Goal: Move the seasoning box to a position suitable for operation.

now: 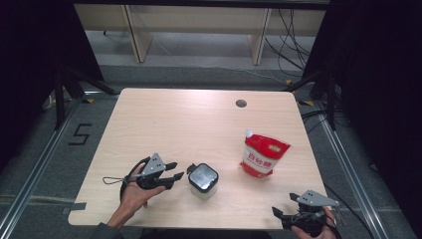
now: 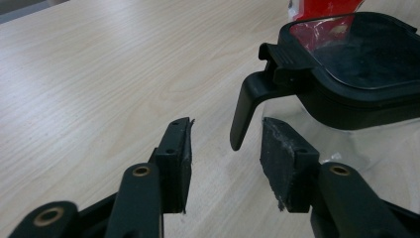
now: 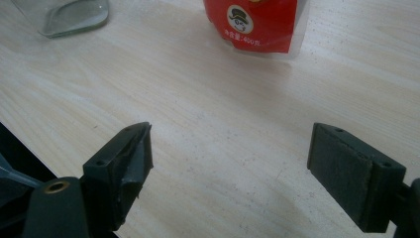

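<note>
Left gripper (image 1: 175, 172) going for the jar (image 1: 203, 180)
Its fingers (image 2: 178, 153) sit released around the jar's latch tab (image 2: 243, 111), not touching; right gripper (image 1: 276, 213) released too.

The far half of the table (image 1: 189, 114) lies bare, as does its left side. Near the front edge, a clear jar with a black lid (image 1: 203, 178) stands just ahead of the left gripper (image 1: 175, 171), its latch tab between the jaws. A red pouch (image 1: 263, 155) stands toward the right edge, with open tabletop between it and the right gripper (image 1: 277, 214).
</note>
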Tool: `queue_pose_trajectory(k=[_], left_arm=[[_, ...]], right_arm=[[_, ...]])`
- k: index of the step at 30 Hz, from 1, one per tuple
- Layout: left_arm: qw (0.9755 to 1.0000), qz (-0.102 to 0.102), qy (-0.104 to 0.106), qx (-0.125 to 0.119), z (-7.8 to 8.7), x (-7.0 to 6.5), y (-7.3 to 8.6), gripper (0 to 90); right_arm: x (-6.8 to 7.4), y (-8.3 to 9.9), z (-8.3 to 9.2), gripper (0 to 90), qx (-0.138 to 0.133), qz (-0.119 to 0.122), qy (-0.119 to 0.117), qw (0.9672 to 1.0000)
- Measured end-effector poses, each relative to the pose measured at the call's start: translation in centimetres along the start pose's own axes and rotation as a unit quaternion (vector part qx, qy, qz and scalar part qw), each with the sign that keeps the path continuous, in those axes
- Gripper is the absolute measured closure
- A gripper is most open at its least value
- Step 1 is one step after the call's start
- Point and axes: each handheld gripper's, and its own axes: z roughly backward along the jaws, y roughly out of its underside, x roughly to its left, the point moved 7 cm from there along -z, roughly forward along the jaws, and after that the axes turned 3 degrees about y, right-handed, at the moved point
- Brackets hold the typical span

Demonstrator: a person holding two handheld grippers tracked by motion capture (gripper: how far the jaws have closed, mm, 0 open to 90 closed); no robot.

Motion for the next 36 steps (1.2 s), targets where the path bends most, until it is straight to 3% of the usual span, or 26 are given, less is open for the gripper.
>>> queue_pose_trajectory(k=[4, 5, 7, 8, 9, 10, 11, 16, 18, 22, 23, 24, 25, 26, 27, 28, 29, 30, 31, 32, 33, 34, 36], left_arm=[[0.9997, -0.017, 0.016, 0.005, -1.4, -0.2, -0.4, 61.3], [0.9994, -0.028, 0.018, 0.008, -1.6, -0.2, -0.4, 62.5], [0.9994, -0.027, 0.019, 0.014, -1.9, -0.4, -0.4, 64.7], [0.9993, -0.026, 0.023, 0.015, -2.1, -0.5, -0.4, 65.5], [0.999, -0.036, 0.024, 0.016, -2.3, -0.6, -0.4, 66.5], [0.9988, -0.037, 0.028, 0.017, -2.5, -0.6, -0.5, 67.7], [0.9987, -0.038, 0.027, 0.019, -2.6, -0.6, -0.5, 69.2], [0.9984, -0.045, 0.027, 0.02, -3.1, -0.7, -0.3, 79.7], [0.9976, -0.06, 0.023, 0.025, -3.0, -0.5, -0.4, 80.5], [0.9984, -0.049, 0.014, 0.026, -2.9, -0.8, -0.3, 81.6], [0.9982, -0.053, 0.009, 0.026, -2.8, -0.9, -0.3, 81.6], [0.9986, -0.044, 0.01, 0.027, -2.8, -1.2, -0.2, 81.6], [0.9969, -0.068, 0.01, 0.037, -2.7, -1.0, -0.2, 81.6], [0.9985, -0.046, 0.005, 0.027, -2.7, -1.4, -0.1, 81.6], [0.9985, -0.046, 0.005, 0.027, -2.7, -1.4, -0.1, 81.6], [0.9972, -0.062, -0.002, 0.04, -2.3, -1.3, -0.1, 81.5], [0.9986, -0.045, -0.001, 0.029, -2.4, -1.7, 0.0, 81.3], [0.9968, -0.065, 0.001, 0.047, -2.1, -1.6, 0.1, 81.2], [0.9973, -0.056, -0.002, 0.047, -1.9, -1.9, 0.1, 81.0], [0.997, -0.061, -0.004, 0.048, -1.8, -1.9, 0.2, 80.9], [0.9975, -0.047, -0.002, 0.052, -1.6, -2.2, 0.3, 80.6], [0.9965, -0.062, 0.0, 0.056, -1.5, -2.2, 0.3, 80.3], [0.9975, -0.046, -0.001, 0.053, -1.2, -2.6, 0.5, 79.9]], right_arm=[[0.2, 0.0, 0.0, 18.5, 0.003, -0.005, -0.006, 1.0], [0.5, 0.2, 0.1, 18.5, 0.012, -0.026, -0.011, 0.9995], [0.5, 0.2, 0.0, 18.5, 0.012, -0.024, -0.011, 0.9996], [0.1, 0.0, 0.0, 18.7, 0.001, -0.002, -0.006, 1.0], [0.1, 0.0, 0.0, 18.7, 0.002, -0.004, -0.006, 1.0], [0.3, 0.1, 0.0, 18.7, 0.006, -0.009, -0.015, 0.9998], [0.1, 0.1, 0.0, 18.7, 0.005, -0.003, -0.006, 1.0], [0.2, 0.0, 0.0, 18.8, 0.004, -0.005, -0.011, 0.9999], [0.2, 0.1, -0.1, 19.0, 0.006, -0.004, -0.013, 0.9999], [0.2, 0.0, 0.0, 19.1, 0.003, -0.003, -0.009, 1.0], [0.5, 0.2, 0.1, 19.1, 0.012, -0.019, -0.015, 0.9996], [0.2, 0.1, 0.0, 19.1, 0.004, -0.002, -0.01, 0.9999], [0.1, 0.0, 0.0, 19.1, 0.002, -0.001, -0.008, 1.0], [0.1, 0.0, 0.0, 19.1, 0.003, -0.002, -0.008, 1.0], [0.2, 0.1, 0.0, 19.1, 0.005, -0.007, -0.012, 0.9999], [0.1, 0.1, 0.0, 19.1, 0.004, -0.002, -0.009, 0.9999], [0.1, 0.1, 0.0, 19.2, 0.003, -0.002, -0.008, 1.0], [0.1, 0.1, 0.0, 19.2, 0.003, -0.002, -0.009, 1.0], [0.3, 0.1, 0.0, 19.2, 0.005, -0.008, -0.016, 0.9998], [0.4, 0.1, 0.0, 19.2, 0.007, -0.012, -0.018, 0.9997], [0.3, 0.1, 0.0, 19.2, 0.007, -0.007, -0.016, 0.9998], [0.3, 0.1, 0.0, 19.2, 0.007, -0.01, -0.017, 0.9998], [0.3, 0.1, 0.0, 19.2, 0.007, -0.009, -0.014, 0.9998]])
